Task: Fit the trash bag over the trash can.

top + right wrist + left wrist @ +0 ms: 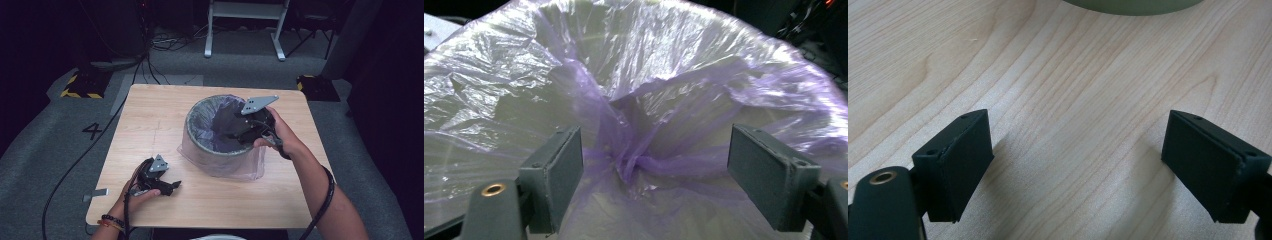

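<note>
From the high view, the right gripper (pixel 240 131) is dipped inside the bin (pixel 200 145), just past its near-right rim, which fits pressing or arranging the purple bag (pixel 220 120) that lines it; the bag's loose skirt hangs over the outside wall and pools on the table (pixel 150 115) below and in front of that gripper. The left gripper (pixel 170 187) rests low on the table, well apart from the bin and nearer the person, probably parked so it stays out of the way. There is bare tabletop on all sides of it, while the right gripper has the rim close beside it and little room to swing sideways. In the left gripper view, the jaws stand wide apart with nothing between them but wood grain, and the bin's curved base (pixel 1133 6) sits ahead of the tips, apart from them, so the way forward is free. In the right gripper view, the jaws are likewise spread and hold nothing; a gathered knot of the bag (pixel 634 160) lies between and just beyond them, not touched, and the film rises on every side, so I judge a short push forward and a squeeze would catch that bunch.
</note>
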